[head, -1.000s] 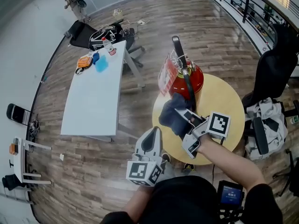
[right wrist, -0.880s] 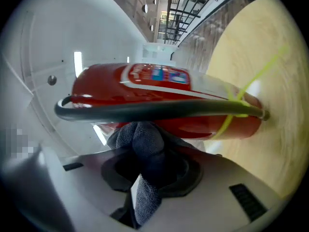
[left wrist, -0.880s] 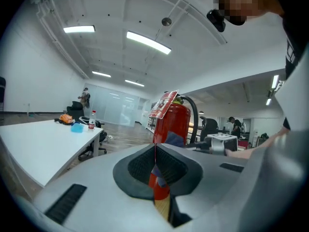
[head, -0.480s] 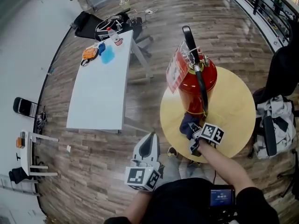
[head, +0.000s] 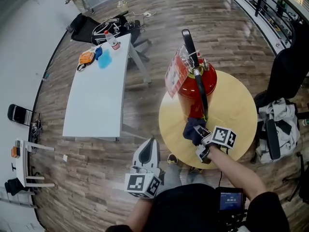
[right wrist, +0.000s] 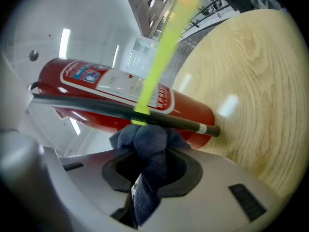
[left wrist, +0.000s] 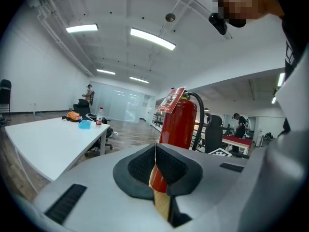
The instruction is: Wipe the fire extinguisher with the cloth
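Note:
A red fire extinguisher (head: 195, 87) with a black hose and a hanging tag stands upright on the round wooden table (head: 231, 111). My right gripper (head: 199, 136) is shut on a dark blue cloth (head: 192, 129), which presses against the lower front of the cylinder. In the right gripper view the cloth (right wrist: 146, 146) bunches against the red body (right wrist: 116, 100) just under the black hose (right wrist: 120, 111). My left gripper (head: 146, 154) hangs low to the left of the table, jaws shut and holding nothing. The left gripper view shows the extinguisher (left wrist: 177, 124) ahead, beyond the jaws.
A long white table (head: 99, 88) with a bottle and small items stands to the left. Black office chairs (head: 285, 71) and a cloth-draped one sit at the right, near a railing. Wooden floor lies between the two tables.
My right gripper, first at the extinguisher's upper body, has carried the cloth down the red cylinder to its base. The left gripper has stayed low to the left.

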Tool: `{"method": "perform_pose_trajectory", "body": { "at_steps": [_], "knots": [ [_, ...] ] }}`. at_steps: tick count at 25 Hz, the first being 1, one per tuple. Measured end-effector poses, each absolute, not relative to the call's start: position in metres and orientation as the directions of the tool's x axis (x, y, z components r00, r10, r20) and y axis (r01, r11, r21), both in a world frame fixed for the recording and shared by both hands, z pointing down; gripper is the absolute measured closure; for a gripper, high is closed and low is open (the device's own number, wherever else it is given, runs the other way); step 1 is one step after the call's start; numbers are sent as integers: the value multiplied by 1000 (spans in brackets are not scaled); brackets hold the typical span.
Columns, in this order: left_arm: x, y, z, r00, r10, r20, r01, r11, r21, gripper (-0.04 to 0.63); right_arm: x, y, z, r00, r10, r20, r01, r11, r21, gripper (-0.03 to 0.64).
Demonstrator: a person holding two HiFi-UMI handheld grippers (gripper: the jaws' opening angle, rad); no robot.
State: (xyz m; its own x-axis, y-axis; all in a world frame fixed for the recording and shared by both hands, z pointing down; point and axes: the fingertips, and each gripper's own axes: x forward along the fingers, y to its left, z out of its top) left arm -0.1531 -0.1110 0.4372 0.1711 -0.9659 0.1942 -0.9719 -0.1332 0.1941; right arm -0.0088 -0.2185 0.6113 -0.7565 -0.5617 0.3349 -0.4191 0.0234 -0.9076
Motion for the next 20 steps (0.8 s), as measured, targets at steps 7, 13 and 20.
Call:
{"method": "perform_pose_trajectory", "body": {
  "at_steps": [7, 13, 20],
  "knots": [
    [-131, -129, 415, 233, -964, 128, -958, -205, 198, 572, -22, -219, 465, -832, -552, 46, -188, 203, -961, 518],
    [-122, -139, 400, 249, -965, 84, -955, -230, 189, 572, -36, -219, 377, -835, -519, -185, 81, 216, -973, 518],
    [-130, -142, 404, 224, -971, 85, -959, -205, 196, 572, -51, -224, 359, -819, -482, -312, 157, 334, -929, 517]
  ]
}}
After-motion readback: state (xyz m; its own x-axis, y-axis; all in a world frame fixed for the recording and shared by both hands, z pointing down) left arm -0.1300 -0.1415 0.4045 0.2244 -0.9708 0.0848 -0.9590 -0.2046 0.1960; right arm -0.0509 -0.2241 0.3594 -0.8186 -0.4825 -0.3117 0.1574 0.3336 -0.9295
